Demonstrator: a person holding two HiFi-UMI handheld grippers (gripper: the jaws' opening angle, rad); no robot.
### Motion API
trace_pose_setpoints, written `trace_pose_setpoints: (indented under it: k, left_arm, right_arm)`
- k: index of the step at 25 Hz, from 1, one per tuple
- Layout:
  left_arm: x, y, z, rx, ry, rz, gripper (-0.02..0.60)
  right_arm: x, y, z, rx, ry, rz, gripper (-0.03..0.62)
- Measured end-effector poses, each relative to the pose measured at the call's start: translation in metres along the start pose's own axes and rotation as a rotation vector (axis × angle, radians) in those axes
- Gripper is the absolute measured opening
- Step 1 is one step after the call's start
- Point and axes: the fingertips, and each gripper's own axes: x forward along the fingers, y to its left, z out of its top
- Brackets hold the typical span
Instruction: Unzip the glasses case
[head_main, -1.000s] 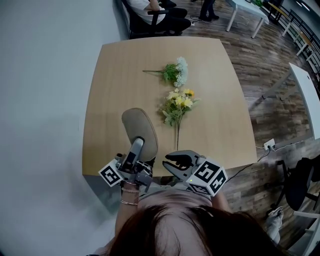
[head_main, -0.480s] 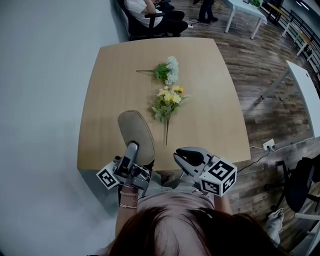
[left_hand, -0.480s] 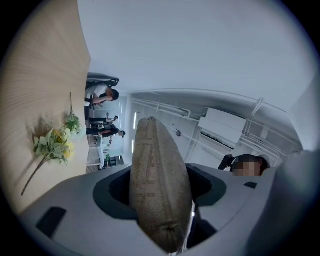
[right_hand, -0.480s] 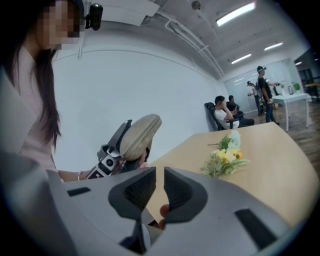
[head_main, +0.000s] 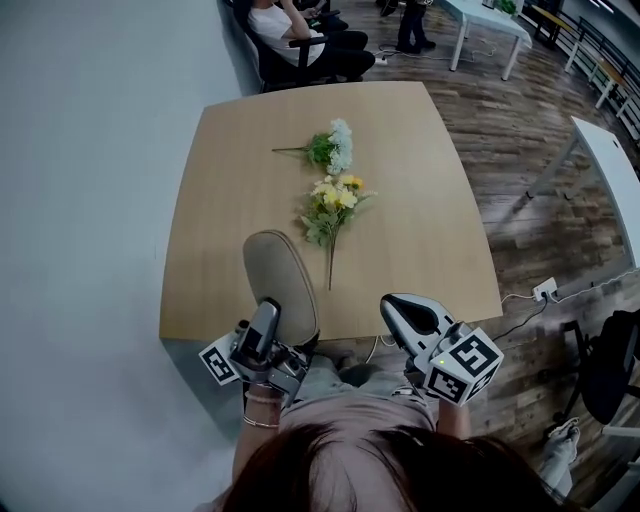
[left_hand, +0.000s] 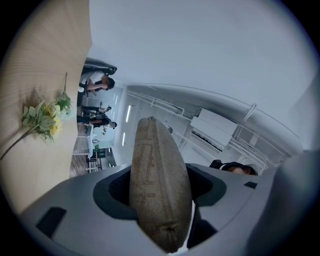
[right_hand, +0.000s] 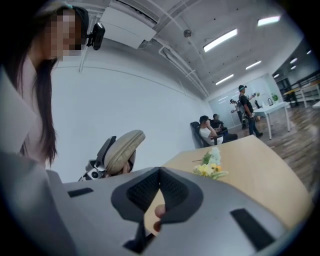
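Note:
The glasses case (head_main: 282, 282) is a beige fabric oval. My left gripper (head_main: 266, 322) is shut on its near end and holds it tilted up over the table's near edge. In the left gripper view the case (left_hand: 159, 170) stands edge-on between the two jaws and fills the gap. My right gripper (head_main: 398, 305) hangs to the right of the case, apart from it, off the table's near edge. Its jaws meet at the tips (right_hand: 160, 172) with nothing between them. The right gripper view shows the case (right_hand: 123, 146) off to the left.
On the wooden table (head_main: 430, 200) lie a yellow flower bunch (head_main: 336, 204) and a white-green bunch (head_main: 333, 147). A person sits on a chair (head_main: 300, 40) beyond the far edge. A white table (head_main: 612, 190) stands at the right, a cable (head_main: 520, 300) on the floor.
Both grippers have drawn back toward the person's body. The left one carried the case with it, and the right one swung out to the right.

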Motion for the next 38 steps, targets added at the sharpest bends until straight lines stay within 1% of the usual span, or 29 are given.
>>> trace_pose_setpoints:
  k: [5,9,14,19,22,34,38]
  left_arm:
    - [0.000,-0.013,-0.007,-0.030,0.015,-0.053,0.279]
    - [-0.005,-0.022,-0.011,-0.037,0.019,-0.070,0.279]
    - [-0.020,-0.039,-0.014,-0.043,0.013,-0.072,0.279]
    - [-0.033,-0.050,-0.013,-0.036,0.010,-0.066,0.279]
    - [-0.035,-0.054,-0.013,-0.045,0.011,-0.063,0.279]
    - [-0.028,-0.040,-0.019,-0.080,0.049,-0.059,0.279]
    - [-0.028,-0.036,-0.020,-0.063,0.056,-0.034,0.279]
  right_arm:
    - [-0.013,0.002,0.007,-0.004,-0.047,-0.039,0.015]
    - [-0.018,0.010,0.012,-0.010,-0.077,-0.058,0.015]
    - [-0.022,0.025,0.014,-0.010,-0.099,-0.074,0.015]
    - [-0.020,0.034,0.009,-0.014,-0.094,-0.081,0.015]
    - [-0.023,0.036,0.008,-0.011,-0.092,-0.089,0.015]
    - [-0.024,0.024,-0.001,-0.015,-0.062,-0.106,0.015]
    - [-0.020,0.024,-0.004,-0.006,-0.053,-0.086,0.015]
